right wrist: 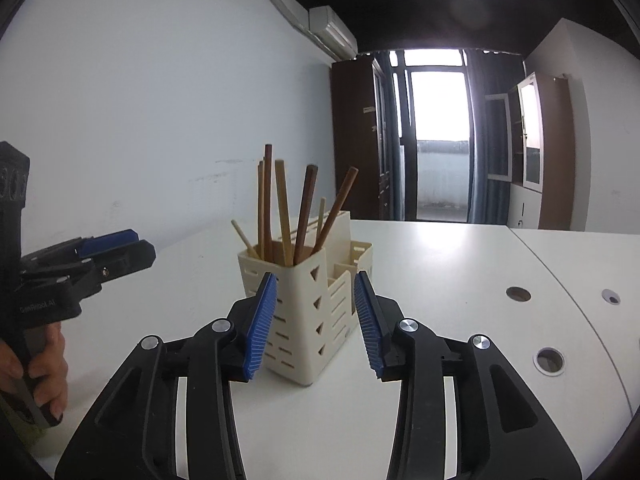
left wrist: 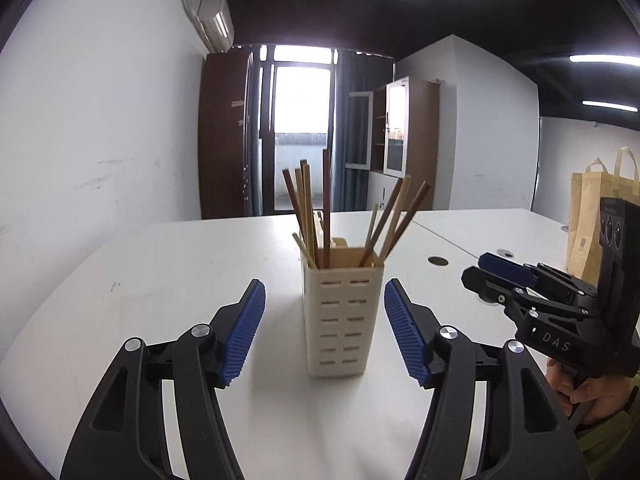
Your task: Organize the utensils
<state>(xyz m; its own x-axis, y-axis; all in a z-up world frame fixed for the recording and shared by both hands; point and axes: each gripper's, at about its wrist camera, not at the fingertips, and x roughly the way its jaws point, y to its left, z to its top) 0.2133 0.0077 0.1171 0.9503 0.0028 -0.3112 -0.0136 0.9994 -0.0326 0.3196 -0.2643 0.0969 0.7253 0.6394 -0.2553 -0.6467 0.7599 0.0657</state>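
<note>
A cream slotted utensil holder [left wrist: 342,320] stands upright on the white table [left wrist: 160,280]. Several wooden chopsticks [left wrist: 326,216] lean in it, in light and dark wood. My left gripper [left wrist: 325,286] is open, and the holder sits straight ahead in line with the gap, clear of both blue pads. In the right wrist view the holder [right wrist: 308,320] shows a corner and lower side compartments, with the chopsticks [right wrist: 280,208] in its tall part. My right gripper [right wrist: 316,276] is open too, its pads flanking the holder without touching. Each gripper appears in the other's view: the right gripper [left wrist: 478,268] and the left gripper [right wrist: 142,246].
A brown paper bag [left wrist: 588,220] stands at the table's far right. Round cable holes [right wrist: 550,361] dot the right side of the table. A person's hand [left wrist: 592,396] holds the right gripper's handle, and another hand [right wrist: 44,360] holds the left one.
</note>
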